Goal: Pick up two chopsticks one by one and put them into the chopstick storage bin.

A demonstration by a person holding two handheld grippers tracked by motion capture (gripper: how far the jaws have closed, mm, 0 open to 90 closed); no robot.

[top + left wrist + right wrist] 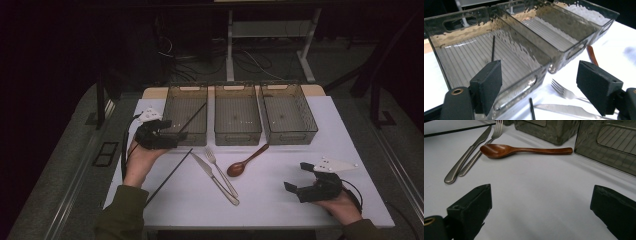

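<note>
across the high view, near the left bin (186, 112): left gripper (172, 137) raised at its near wall, jaws apart and holding nothing, one black chopstick (194, 117) leaning inside that bin, a second chopstick (170, 176) flat on the white table (280, 200) nearer and left of the knife (215, 179); fork (220, 172) just beside the knife, wooden spoon (246, 162) to the right, middle bin (237, 112) and right bin (289, 111) bare, probably one bin per kind of utensil; right gripper (297, 189) low at the near right, jaws apart, likely waiting. through the left gripper view: jaws spread wide and empty, left bin (474, 57) straight ahead with the chopstick (493, 48) standing in it, tip of the other chopstick (532, 108) low between the jaws, fork (562, 91) and knife (564, 110) beyond on the right. through the right gripper view: jaws wide apart over bare cloth, spoon (524, 150) lying far ahead, knife (466, 157) and fork (484, 147) at far left, well apart from the jaws. no brand, label or readable writing anywhere.
</note>
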